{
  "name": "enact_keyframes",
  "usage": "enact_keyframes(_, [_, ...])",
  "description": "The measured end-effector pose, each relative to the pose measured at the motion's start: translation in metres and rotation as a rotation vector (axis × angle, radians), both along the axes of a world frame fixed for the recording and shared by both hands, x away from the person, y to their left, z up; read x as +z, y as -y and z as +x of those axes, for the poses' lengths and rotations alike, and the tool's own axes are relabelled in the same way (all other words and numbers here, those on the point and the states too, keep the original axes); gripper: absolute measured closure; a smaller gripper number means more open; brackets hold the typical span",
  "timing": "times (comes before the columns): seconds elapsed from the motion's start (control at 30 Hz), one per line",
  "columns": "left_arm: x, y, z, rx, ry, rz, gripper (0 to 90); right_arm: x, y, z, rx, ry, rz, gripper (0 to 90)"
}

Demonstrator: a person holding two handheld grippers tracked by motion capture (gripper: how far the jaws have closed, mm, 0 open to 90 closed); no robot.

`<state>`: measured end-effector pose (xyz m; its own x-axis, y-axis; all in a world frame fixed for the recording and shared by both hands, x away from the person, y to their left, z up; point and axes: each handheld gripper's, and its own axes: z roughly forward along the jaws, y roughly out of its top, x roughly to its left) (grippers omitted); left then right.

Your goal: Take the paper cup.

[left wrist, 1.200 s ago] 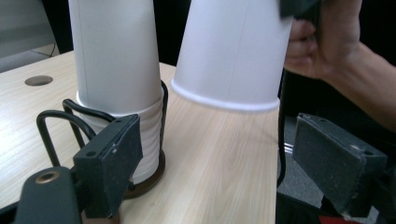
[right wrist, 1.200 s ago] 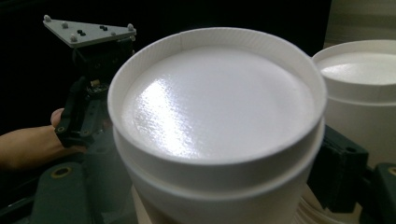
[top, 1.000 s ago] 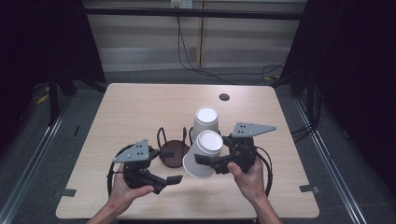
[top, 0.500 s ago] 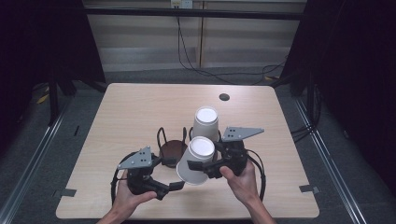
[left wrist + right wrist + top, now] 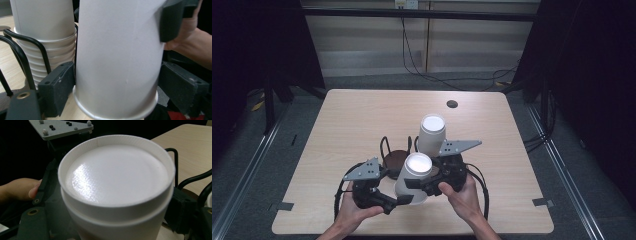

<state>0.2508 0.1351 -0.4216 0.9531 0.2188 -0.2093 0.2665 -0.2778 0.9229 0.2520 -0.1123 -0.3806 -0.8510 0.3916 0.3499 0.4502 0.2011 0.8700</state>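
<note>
High view, counter (image 5: 342, 125): light wood, with a small dark hole (image 5: 452, 104) near its far edge.
High view, paper cup (image 5: 414, 177): white, upside down, at the near middle of the counter, between the two tools.
High view, cup stack (image 5: 432, 134): white inverted cups, just behind the paper cup, standing in a black wire holder (image 5: 396, 152) on a round brown base.
High view, left tool (image 5: 404, 200): held in the left hand (image 5: 354, 212), its tip at the cup's lower rim.
High view, right tool (image 5: 419, 184): held in the right hand (image 5: 464, 197), against the cup's side.
Left gripper view, left tool (image 5: 115, 90): jaws either side of the paper cup (image 5: 117, 57) near its rim; they have just been opening, the left pad close to the wall, the right pad apart from it.
Left gripper view, right tool (image 5: 172, 20): one pad pressed on the cup's upper side.
Left gripper view, cup stack (image 5: 47, 37): just beside the paper cup, ringed by the wire holder (image 5: 27, 60).
Right gripper view, right tool (image 5: 117, 220): clamped on the paper cup (image 5: 116, 177), whose bottom faces up.
</note>
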Motion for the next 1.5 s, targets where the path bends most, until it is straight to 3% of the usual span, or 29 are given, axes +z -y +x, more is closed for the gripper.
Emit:
enact_keyframes(0.53, [-0.005,0.010,0.001,-0.021,-0.031,0.023,9.5,-0.001,-0.010,-0.003,0.021,0.001,0.003,21.5])
enact_keyframes(0.97, [-0.004,0.013,0.000,-0.038,-0.011,0.039,13.3,0.001,-0.012,-0.004,0.038,-0.005,0.015,21.1])
enact_keyframes(1.1, [-0.002,0.011,0.000,-0.038,-0.006,0.055,15.3,0.000,-0.012,-0.003,0.037,-0.008,0.025,20.4])
enact_keyframes(1.3, [-0.003,0.010,0.001,-0.050,-0.028,0.082,15.8,0.002,-0.010,-0.003,0.033,-0.015,0.018,14.4])
enact_keyframes(1.5, [-0.002,0.007,0.003,-0.055,-0.043,0.111,16.1,0.004,-0.006,-0.003,0.029,-0.014,0.018,14.5])
